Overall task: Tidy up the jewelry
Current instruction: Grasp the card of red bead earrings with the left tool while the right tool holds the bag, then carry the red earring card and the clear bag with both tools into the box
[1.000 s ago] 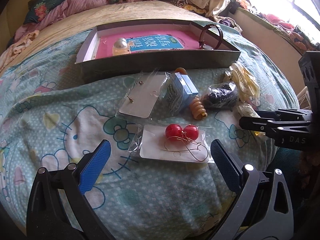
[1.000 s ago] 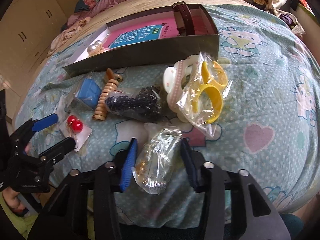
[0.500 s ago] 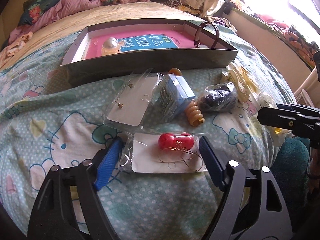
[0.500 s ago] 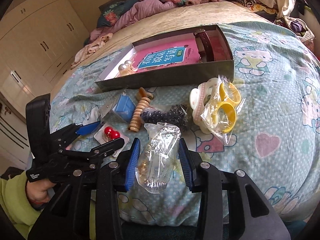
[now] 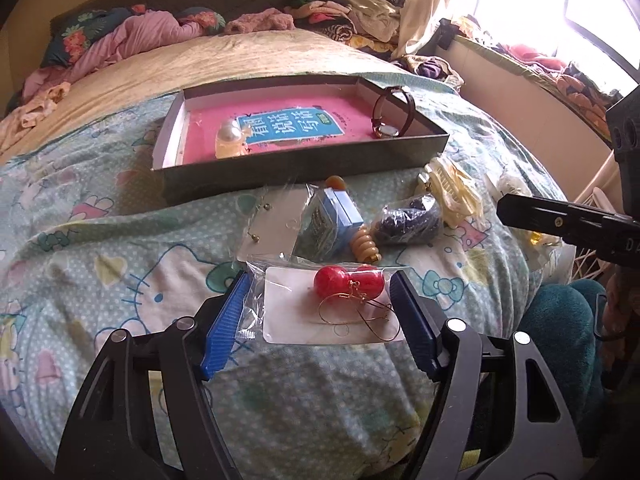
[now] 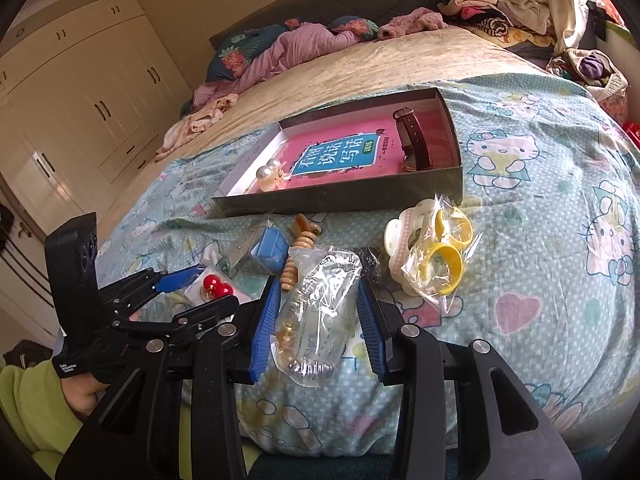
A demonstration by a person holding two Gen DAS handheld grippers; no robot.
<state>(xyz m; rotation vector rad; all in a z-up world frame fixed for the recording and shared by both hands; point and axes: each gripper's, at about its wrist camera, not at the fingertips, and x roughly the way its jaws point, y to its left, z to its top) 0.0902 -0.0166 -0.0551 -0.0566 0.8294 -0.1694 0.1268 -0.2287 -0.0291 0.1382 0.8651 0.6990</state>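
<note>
Tray (image 5: 304,168) on the bed (image 5: 120,240) at twelve o'clock, watch (image 5: 394,114) inside at its three o'clock end, pearls (image 5: 228,136) at nine, bagged earrings (image 5: 348,304) nearest.

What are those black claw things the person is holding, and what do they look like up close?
Each hand-held gripper, left and right, is a black plastic frame with silver screws and two ribbed blue pads. The left one bears small white lettering. The person's sleeve is lime green.

Clothes pile (image 5: 132,40) on bed, wardrobe (image 6: 80,92) behind, curtain (image 5: 424,4) w/ window.

One tray (image 5: 304,168), one watch (image 5: 394,114), two grippers (image 5: 320,312).
</note>
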